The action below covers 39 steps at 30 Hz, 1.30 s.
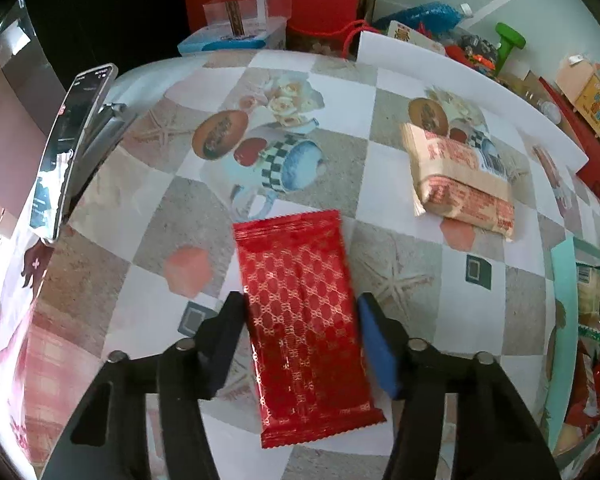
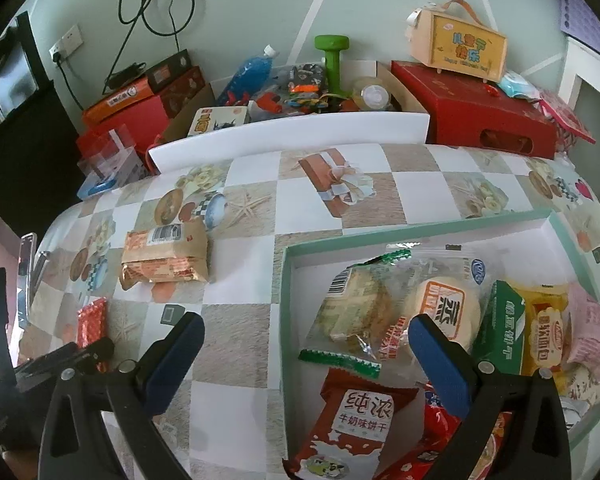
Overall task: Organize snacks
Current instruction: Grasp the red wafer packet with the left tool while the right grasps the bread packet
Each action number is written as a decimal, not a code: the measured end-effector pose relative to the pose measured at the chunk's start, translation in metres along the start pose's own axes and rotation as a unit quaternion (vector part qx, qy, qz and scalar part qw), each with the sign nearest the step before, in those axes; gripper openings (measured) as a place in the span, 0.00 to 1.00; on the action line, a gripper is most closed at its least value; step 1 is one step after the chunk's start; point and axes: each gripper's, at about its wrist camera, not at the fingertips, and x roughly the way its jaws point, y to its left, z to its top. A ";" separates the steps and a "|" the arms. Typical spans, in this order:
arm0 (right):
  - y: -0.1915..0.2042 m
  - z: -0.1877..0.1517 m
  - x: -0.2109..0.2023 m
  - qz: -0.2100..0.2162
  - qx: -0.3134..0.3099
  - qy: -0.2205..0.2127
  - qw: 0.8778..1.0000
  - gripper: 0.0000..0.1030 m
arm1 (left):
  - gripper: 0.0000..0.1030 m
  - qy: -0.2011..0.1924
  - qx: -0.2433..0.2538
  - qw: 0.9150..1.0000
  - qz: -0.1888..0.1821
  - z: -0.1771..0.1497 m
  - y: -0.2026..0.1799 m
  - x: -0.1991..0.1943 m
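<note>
A red snack packet with a gold pattern (image 1: 300, 264) lies on the checked tablecloth. My left gripper (image 1: 300, 312) has its pads against the packet's two long sides, shut on it. In the right wrist view the same red packet (image 2: 92, 320) shows at far left. A brown paper-wrapped snack (image 1: 456, 176) (image 2: 166, 256) lies farther back on the table. My right gripper (image 2: 306, 324) stands open with nothing between its fingers. It straddles the left wall of a teal-rimmed white box (image 2: 420, 228), which holds several wrapped snacks.
A phone on a stand (image 1: 72, 148) leans at the table's left edge. Behind the table, a white board (image 2: 292, 132) fronts clutter: red boxes, a green dumbbell (image 2: 334, 60) and a blue bottle (image 2: 252, 68). The box rim (image 1: 562, 280) sits at the table's right.
</note>
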 end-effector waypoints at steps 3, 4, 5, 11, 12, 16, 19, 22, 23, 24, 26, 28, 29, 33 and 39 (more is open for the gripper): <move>0.006 0.001 -0.001 0.004 -0.004 -0.004 1.000 1.00 | 0.53 -0.014 -0.002 1.000 0.001 0.007 0.004 0.001; 0.009 0.002 -0.002 0.006 -0.007 -0.007 1.000 1.00 | 0.52 -0.016 -0.001 1.000 0.000 0.011 0.006 0.003; 0.011 0.002 -0.003 0.008 -0.009 -0.009 1.000 1.00 | 0.52 -0.019 -0.001 1.000 -0.001 0.017 0.005 0.006; 0.041 0.011 -0.003 0.029 -0.038 -0.015 0.999 1.00 | 0.47 -0.035 -0.016 0.999 -0.024 0.019 0.012 -0.001; 0.046 0.013 -0.003 0.034 -0.044 -0.015 0.998 1.00 | 0.47 -0.037 -0.017 0.999 -0.027 0.020 0.013 -0.001; 0.067 0.023 0.001 0.066 -0.055 -0.013 0.996 1.00 | 0.46 -0.044 -0.027 0.998 -0.041 0.021 0.014 -0.004; 0.081 0.034 0.010 0.087 -0.056 -0.008 0.995 1.00 | 0.46 -0.049 -0.035 0.997 -0.048 0.025 0.012 0.001; 0.095 0.044 0.027 0.090 -0.060 0.011 0.994 1.00 | 0.46 -0.053 -0.042 0.996 -0.050 0.032 0.013 0.006; 0.101 0.047 0.034 0.090 -0.061 0.018 0.994 1.00 | 0.46 -0.055 -0.044 0.996 -0.052 0.032 0.014 0.006; 0.105 0.049 0.041 0.093 -0.061 0.025 0.994 1.00 | 0.46 -0.056 -0.045 0.996 -0.053 0.032 0.016 0.006; 0.110 0.051 0.054 0.093 -0.057 0.040 0.993 1.00 | 0.46 -0.058 -0.047 0.996 -0.055 0.034 0.019 0.007; 0.114 0.052 0.067 0.091 -0.052 0.055 0.993 1.00 | 0.46 -0.060 -0.048 0.995 -0.057 0.034 0.022 0.007; 0.116 0.052 0.073 0.090 -0.049 0.061 0.993 1.00 | 0.46 -0.060 -0.048 0.995 -0.057 0.034 0.022 0.008; 0.122 0.052 0.089 0.082 -0.046 0.077 0.993 1.00 | 0.46 -0.063 -0.049 0.995 -0.058 0.036 0.024 0.009; 0.130 0.054 0.109 0.056 -0.052 0.093 0.993 1.00 | 0.46 -0.065 -0.049 0.995 -0.061 0.037 0.025 0.010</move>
